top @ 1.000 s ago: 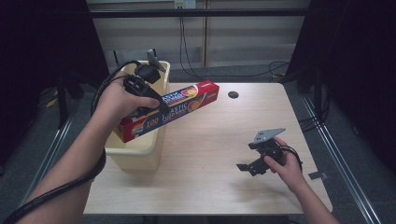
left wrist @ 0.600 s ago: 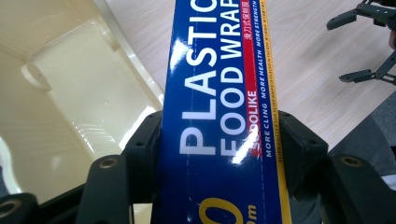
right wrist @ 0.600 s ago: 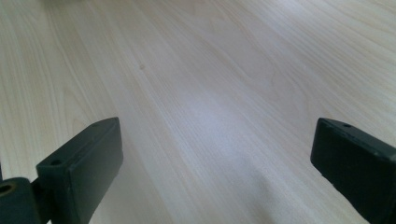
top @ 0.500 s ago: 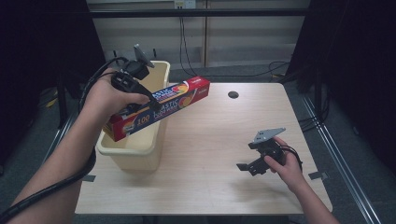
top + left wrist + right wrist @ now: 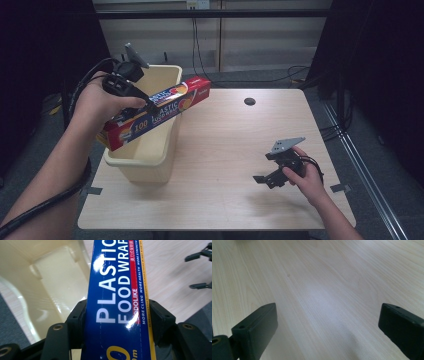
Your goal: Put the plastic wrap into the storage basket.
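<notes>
Clearly legible, "PLASTIC FOOD WRAP" runs along the box (image 5: 117, 302) clamped in the left gripper (image 5: 142, 107) above the bin (image 5: 167, 132); the right gripper (image 5: 267, 172) hangs released near the surface's (image 5: 230, 145) right edge.

Black tongs (image 5: 267, 178) with grey three-cornered plates, brass screws, and thick black cables.

Both ends of the plastic food wrap box (image 5: 117, 300) are cut off by the left gripper view's edges — part of its lettering lost. The bin (image 5: 150, 150) floor is hidden beneath the box in the high view.
</notes>
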The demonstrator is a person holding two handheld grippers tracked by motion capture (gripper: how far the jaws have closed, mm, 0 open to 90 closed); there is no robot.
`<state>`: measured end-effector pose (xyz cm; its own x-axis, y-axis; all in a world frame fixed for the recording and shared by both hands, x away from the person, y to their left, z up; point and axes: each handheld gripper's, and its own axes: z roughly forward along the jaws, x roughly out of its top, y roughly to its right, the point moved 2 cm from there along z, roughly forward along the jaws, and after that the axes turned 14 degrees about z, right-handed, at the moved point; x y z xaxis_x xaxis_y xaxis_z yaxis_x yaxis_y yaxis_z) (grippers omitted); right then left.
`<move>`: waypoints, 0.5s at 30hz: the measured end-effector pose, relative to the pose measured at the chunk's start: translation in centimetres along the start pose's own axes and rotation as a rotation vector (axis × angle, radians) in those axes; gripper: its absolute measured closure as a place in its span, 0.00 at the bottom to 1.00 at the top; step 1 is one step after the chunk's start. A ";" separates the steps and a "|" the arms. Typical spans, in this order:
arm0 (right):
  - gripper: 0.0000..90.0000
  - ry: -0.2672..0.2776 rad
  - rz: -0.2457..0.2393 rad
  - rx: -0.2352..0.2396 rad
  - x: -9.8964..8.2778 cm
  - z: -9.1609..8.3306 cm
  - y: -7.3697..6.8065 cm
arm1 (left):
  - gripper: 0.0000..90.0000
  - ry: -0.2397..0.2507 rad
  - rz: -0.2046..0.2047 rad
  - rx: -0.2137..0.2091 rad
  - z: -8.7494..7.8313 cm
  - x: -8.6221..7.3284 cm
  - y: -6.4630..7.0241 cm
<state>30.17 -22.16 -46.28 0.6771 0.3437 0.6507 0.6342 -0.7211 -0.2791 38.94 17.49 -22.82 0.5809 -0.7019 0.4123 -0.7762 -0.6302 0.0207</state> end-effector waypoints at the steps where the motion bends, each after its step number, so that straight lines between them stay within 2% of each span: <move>1: 0.03 0.001 -0.001 -0.002 0.0 0.0 0.0 | 0.46 -0.001 -0.012 -0.005 -0.1 -0.3 -0.3; 8: 0.03 -0.016 -0.005 -0.002 -0.1 0.2 0.0 | 0.46 0.001 -0.043 0.016 -0.8 -0.7 -0.8; 12: 0.03 -0.015 -0.007 0.000 -0.1 0.1 0.0 | 0.46 0.009 -0.074 0.028 -1.0 -1.0 -1.0; 15: 0.03 -0.016 -0.010 0.000 -0.1 0.1 -0.1 | 0.46 0.000 -0.072 0.031 -1.1 -1.1 -1.1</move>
<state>30.06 -22.07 -46.40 0.6765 0.3606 0.6422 0.6413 -0.7172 -0.2727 38.85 19.33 -22.26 0.6350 -0.6541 0.4109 -0.7243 -0.6892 0.0223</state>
